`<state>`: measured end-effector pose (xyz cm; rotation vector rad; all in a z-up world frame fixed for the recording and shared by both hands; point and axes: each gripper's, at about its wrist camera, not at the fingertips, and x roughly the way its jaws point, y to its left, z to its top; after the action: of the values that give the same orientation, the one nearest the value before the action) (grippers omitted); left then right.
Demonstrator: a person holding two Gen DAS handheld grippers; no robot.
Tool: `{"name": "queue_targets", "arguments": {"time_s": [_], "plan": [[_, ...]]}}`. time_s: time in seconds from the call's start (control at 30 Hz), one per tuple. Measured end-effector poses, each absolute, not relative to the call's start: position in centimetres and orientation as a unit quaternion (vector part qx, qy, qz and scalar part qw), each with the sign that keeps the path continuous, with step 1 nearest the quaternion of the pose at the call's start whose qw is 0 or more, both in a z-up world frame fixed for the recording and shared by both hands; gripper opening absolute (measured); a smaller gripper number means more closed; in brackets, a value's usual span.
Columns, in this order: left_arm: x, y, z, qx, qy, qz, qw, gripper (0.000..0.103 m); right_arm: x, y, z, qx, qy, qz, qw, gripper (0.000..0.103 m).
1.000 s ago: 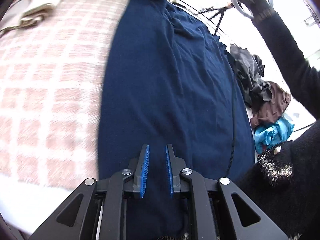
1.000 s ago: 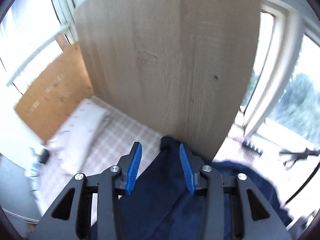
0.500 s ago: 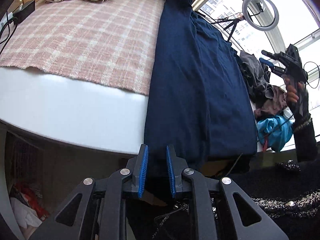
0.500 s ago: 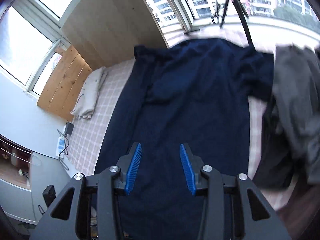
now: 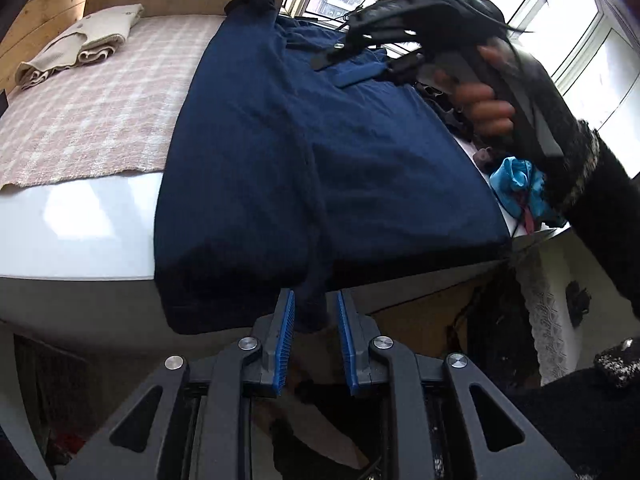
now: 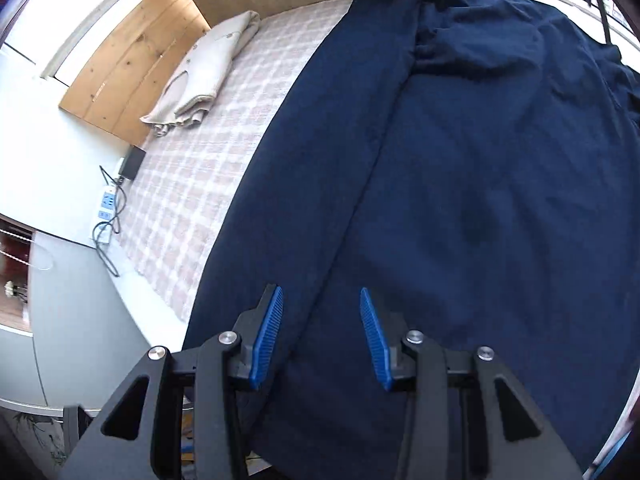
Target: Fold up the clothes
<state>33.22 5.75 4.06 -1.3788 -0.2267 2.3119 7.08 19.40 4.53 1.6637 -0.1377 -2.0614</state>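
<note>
- pink-and-white checked cloth [image 6: 208,152] spread over the table's left part, its near hem short of the front edge
- bare white tabletop [image 5: 76,236] along the front edge, left side
- wooden panel [image 6: 132,52] behind the table's far left corner
- white power strip [image 6: 107,204] with a dark adapter [image 6: 134,162] at the left edge, grey cable looping off it
- windows [image 5: 580,40] past the far right side, bright
- lace cloth [image 5: 548,320] hanging below the right front corner

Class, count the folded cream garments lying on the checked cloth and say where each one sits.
1. A folded cream garment lies at the far end of the checked cloth, beside the wooden wall, apart from the navy garment.
</note>
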Motion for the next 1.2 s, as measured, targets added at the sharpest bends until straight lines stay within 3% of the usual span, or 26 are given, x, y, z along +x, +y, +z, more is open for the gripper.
{"name": "queue_targets", "arguments": {"time_s": [0.27,0.33,0.37,0.4,0.47,0.63,0.73,0.83,0.9,0.93,0.97,1.0,1.03,1.2], "plan": [[33.5,9.0,3.9,-0.470,-0.023,0.863,0.182,0.022,2.7,17.7,2.5,0.640,-0.041,-0.740,0.205,0.040],[33.4,9.3,3.8,-0.470,-0.010,0.866,0.171,0.022,2.5,17.8,2.3,0.639,-0.044,-0.739,0.209,0.033],[33.3,9.3,3.7,-0.471,-0.011,0.865,0.171,0.015,2.5,17.7,2.2,0.639,-0.039,-0.738,0.213,0.017],[33.3,9.3,3.6,-0.471,-0.017,0.865,0.174,0.011,2.6,17.5,2.1,0.639,-0.031,-0.737,0.216,0.008],[33.2,9.3,3.5,-0.469,-0.024,0.865,0.176,0.000,2.7,17.5,2.2,0.634,-0.027,-0.740,0.224,0.006],[33.4,10.0,4.2,-0.465,-0.039,0.860,0.206,0.000,3.2,17.8,3.7,0.608,-0.019,-0.756,0.241,0.003],[33.6,11.4,4.3,-0.462,-0.023,0.858,0.223,0.001,3.6,17.7,3.4,0.599,0.036,-0.771,0.214,0.003],[33.9,11.1,4.5,-0.460,-0.006,0.867,0.194,0.004,4.1,17.8,3.2,0.590,0.059,-0.778,0.207,0.003],[34.7,9.9,4.8,-0.446,-0.001,0.880,0.165,0.018,3.9,18.3,3.1,0.603,0.022,-0.767,0.217,0.006],[35.1,9.5,4.8,-0.444,0.003,0.884,0.150,0.033,3.8,18.6,3.1,0.611,0.002,-0.760,0.221,0.010],[35.3,9.1,4.5,-0.445,0.002,0.885,0.140,0.042,3.7,18.8,3.0,0.616,-0.011,-0.755,0.225,0.021],[35.6,8.7,4.3,-0.446,0.000,0.886,0.130,0.042,3.6,18.9,2.9,0.621,-0.022,-0.750,0.227,0.034],[35.6,8.5,4.1,-0.447,-0.003,0.886,0.122,0.042,3.5,18.8,2.7,0.624,-0.027,-0.748,0.227,0.036],[34.7,9.9,2.9,-0.456,0.017,0.883,0.108,0.041,3.5,17.8,1.4,0.632,-0.019,-0.743,0.220,0.037]]}}
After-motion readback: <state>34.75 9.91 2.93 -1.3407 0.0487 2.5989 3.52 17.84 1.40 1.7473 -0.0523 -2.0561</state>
